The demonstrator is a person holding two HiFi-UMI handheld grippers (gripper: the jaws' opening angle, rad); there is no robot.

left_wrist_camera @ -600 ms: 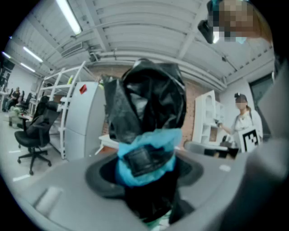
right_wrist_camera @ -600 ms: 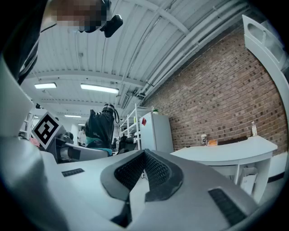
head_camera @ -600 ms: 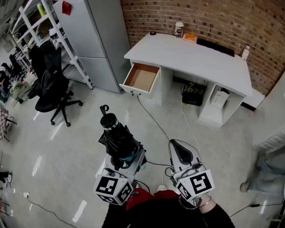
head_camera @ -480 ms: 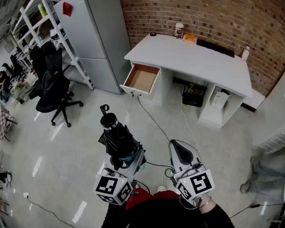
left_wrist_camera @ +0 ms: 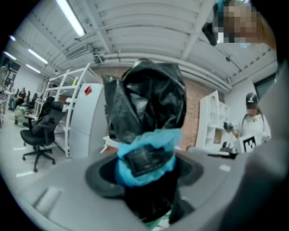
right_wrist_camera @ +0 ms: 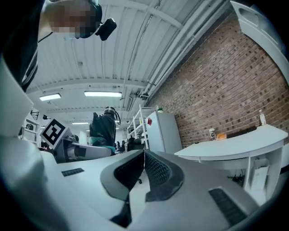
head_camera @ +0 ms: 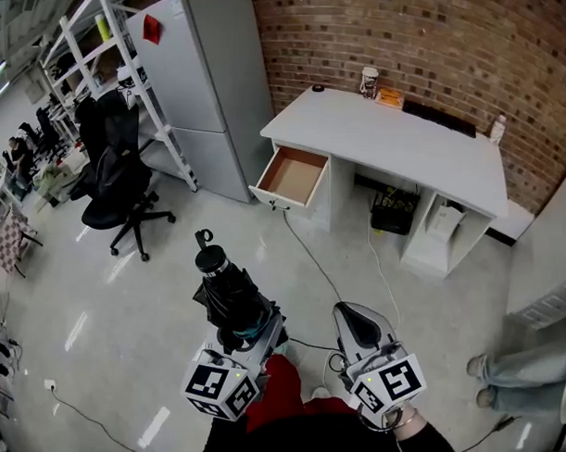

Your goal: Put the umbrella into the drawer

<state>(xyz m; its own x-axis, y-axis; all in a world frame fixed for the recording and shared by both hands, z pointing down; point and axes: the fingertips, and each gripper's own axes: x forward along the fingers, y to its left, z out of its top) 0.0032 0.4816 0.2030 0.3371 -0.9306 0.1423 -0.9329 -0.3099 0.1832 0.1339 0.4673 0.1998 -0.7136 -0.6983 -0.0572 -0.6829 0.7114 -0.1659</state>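
A black folded umbrella (head_camera: 227,294) sticks forward out of my left gripper (head_camera: 247,332), handle end and wrist loop pointing away. In the left gripper view the umbrella (left_wrist_camera: 149,99) fills the middle, a blue strap round it between the jaws of the left gripper (left_wrist_camera: 146,164), which is shut on it. My right gripper (head_camera: 354,316) hangs beside it on the right, shut and empty; in its own view the right gripper (right_wrist_camera: 144,154) has both jaws meeting at the tip. The open wooden drawer (head_camera: 292,174) juts from the white desk (head_camera: 397,146) well ahead across the floor.
A grey fridge (head_camera: 219,79) stands left of the desk, with white shelving (head_camera: 80,51) and a black office chair (head_camera: 118,182) further left. Cables (head_camera: 310,254) run over the floor from the desk toward me. Another person's legs (head_camera: 510,367) are at the right edge.
The desk and drawer have slid slightly down and right in the head view, and both grippers sit a little lower. The umbrella stays in the left gripper; the right stays shut.
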